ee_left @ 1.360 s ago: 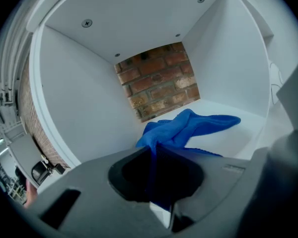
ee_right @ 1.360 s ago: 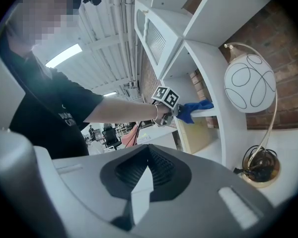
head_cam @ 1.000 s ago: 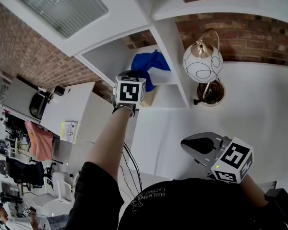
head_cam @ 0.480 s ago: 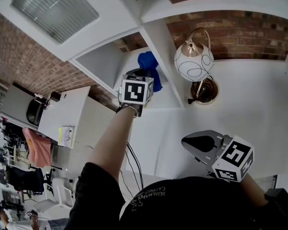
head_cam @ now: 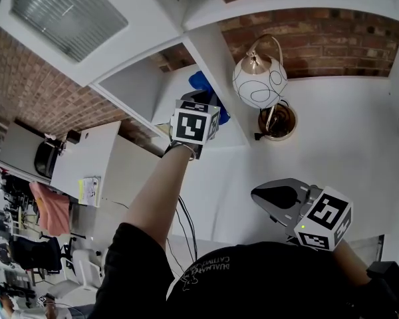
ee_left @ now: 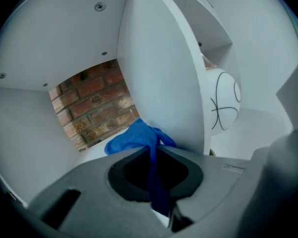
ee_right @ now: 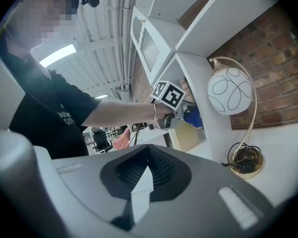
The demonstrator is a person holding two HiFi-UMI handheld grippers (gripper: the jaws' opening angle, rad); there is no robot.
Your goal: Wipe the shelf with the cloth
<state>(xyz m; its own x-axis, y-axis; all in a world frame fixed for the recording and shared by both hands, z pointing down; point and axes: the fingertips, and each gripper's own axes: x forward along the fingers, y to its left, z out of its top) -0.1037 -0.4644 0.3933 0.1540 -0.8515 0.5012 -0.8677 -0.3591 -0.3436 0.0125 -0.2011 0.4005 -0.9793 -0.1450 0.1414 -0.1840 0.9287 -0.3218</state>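
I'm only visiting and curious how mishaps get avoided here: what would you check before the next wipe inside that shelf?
1. Cloth gripped: ok. The left gripper is shut on the blue cloth.
2. Cloth inside the shelf: ok. It is bunched close to the divider.
3. Cloth pressed flat on the surface: cannot tell.
4. Lamp out of the path: ok. It stands on the divider's other side.
5. Right gripper clear: ok. It is shut, empty and held back near the body.
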